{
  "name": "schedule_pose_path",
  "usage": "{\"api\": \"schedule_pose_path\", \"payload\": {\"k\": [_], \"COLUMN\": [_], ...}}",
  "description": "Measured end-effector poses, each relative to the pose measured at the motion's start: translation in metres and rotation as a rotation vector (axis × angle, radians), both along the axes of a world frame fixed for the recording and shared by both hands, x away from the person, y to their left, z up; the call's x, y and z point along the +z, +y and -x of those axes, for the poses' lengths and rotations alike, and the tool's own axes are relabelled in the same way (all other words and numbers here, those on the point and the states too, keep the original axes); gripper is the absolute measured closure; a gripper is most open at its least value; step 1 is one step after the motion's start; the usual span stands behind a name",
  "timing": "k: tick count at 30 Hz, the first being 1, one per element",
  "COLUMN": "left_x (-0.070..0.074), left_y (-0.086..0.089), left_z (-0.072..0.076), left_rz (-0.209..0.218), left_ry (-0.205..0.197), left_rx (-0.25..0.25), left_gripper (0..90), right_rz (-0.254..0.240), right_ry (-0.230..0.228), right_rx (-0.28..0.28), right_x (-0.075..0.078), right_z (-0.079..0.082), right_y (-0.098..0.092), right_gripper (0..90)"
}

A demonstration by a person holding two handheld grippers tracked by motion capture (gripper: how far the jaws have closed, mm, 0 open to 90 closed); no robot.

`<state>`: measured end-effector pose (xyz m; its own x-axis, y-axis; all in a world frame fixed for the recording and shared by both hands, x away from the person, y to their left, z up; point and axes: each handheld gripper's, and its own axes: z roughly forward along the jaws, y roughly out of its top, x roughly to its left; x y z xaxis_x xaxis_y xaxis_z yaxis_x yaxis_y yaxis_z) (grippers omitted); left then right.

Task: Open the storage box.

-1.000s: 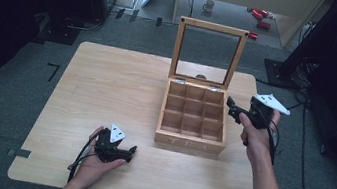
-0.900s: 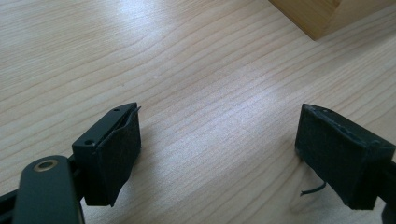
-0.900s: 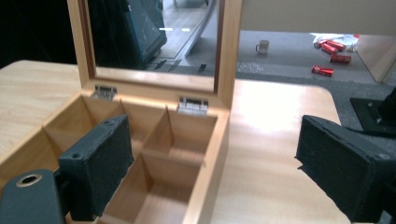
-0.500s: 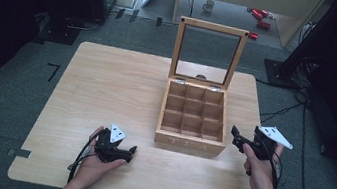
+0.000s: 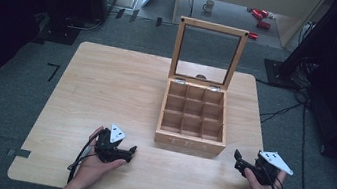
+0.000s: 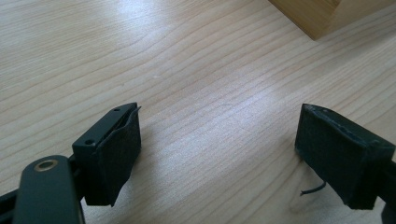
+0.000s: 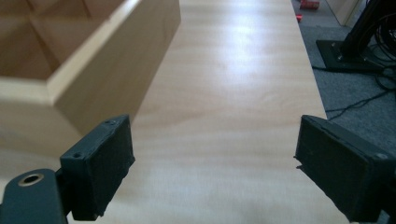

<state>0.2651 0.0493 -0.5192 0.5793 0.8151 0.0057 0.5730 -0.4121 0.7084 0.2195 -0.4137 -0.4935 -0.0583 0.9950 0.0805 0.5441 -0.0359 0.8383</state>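
A wooden tea box (image 5: 192,123) with several empty compartments stands right of the table's middle, its glass lid (image 5: 207,55) upright and open. My left gripper (image 5: 128,153) rests low on the table near the front edge, left of the box, open with nothing between its pads (image 6: 116,154). My right gripper (image 5: 240,162) sits near the front right corner, just right of the box's front corner (image 7: 88,60), open and empty above bare wood.
The light wooden table (image 5: 107,85) has bare room left of the box. Its right edge (image 7: 322,107) runs close beside my right gripper, with grey floor and cables (image 7: 364,51) beyond. A mug (image 5: 209,5) and red items (image 5: 261,17) lie on the floor behind.
My right gripper has come down and toward the front edge, from beside the box's right side to the front right corner. The left gripper has stayed put.
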Motion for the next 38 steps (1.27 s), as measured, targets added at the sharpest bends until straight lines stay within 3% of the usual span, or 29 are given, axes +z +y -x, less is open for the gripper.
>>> {"api": "schedule_pose_path", "payload": {"k": [5, 10, 14, 18, 38], "left_x": [0.0, 0.0, 0.0, 0.0, 0.0], "left_y": [0.0, 0.0, 0.0, 0.0, -0.001], "left_z": [0.0, 0.0, 0.0, 0.0, 0.001], "left_rz": [0.0, 0.0, -0.001, 0.0, 0.002], "left_ry": [0.0, 0.0, -0.001, 0.0, -0.001], "left_rx": [0.0, 0.002, 0.001, 0.002, -0.003], "left_gripper": [15.0, 15.1, 15.2, 15.2, 15.2], "right_rz": [0.062, 0.109, 0.092, 0.067, 0.066], "right_ry": [0.058, 0.102, 0.163, 0.174, 0.18], "right_rx": [0.007, 0.017, 0.062, 0.081, 0.085], "right_x": [-0.014, -0.022, -0.032, -0.032, -0.032], "right_z": [0.016, 0.022, 0.025, 0.024, 0.024], "right_y": [0.007, 0.012, 0.016, 0.018, 0.018], "right_gripper": [11.0, 11.0, 11.2, 10.6, 9.6]}}
